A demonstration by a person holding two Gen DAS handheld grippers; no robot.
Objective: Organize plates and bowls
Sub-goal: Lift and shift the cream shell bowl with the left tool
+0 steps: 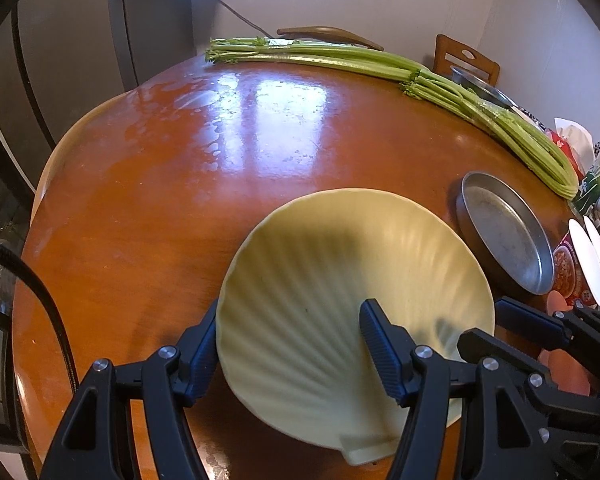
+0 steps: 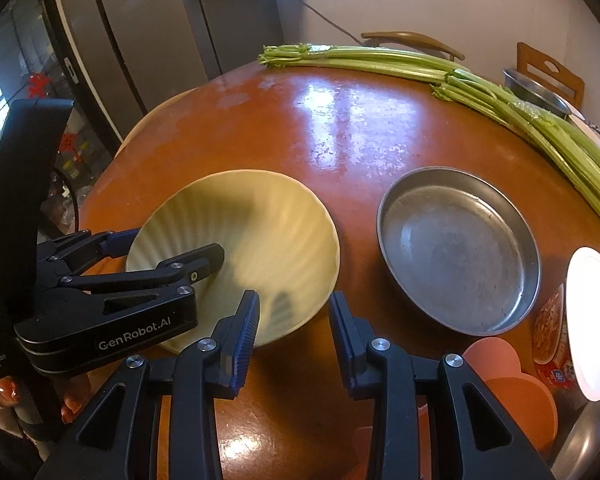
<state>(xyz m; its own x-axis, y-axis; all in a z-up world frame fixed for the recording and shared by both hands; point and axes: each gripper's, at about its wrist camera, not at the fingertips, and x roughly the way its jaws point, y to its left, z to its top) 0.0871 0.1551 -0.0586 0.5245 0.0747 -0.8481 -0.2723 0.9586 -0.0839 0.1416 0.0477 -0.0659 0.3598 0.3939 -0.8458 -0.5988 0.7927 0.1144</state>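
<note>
Left tongs [image 1: 288, 344] clamped on the near-left rim of the cream shell-shaped plate [image 1: 340, 280]: one finger outside the edge, the other inside on the ribbed face. Plate sits tilted on the round wooden worktop [image 1: 180, 160], far edge raised. Right tongs [image 2: 294, 334] hold nothing, jaws nearly shut with a narrow gap, hovering over bare worktop just beside the plate's near-right edge. Metal pan [image 2: 458, 250] on the worktop right of the plate, apart from it. Celery bunches [image 2: 500, 92] along the far edge. Orange discs [image 2: 512, 396] near right.
</note>
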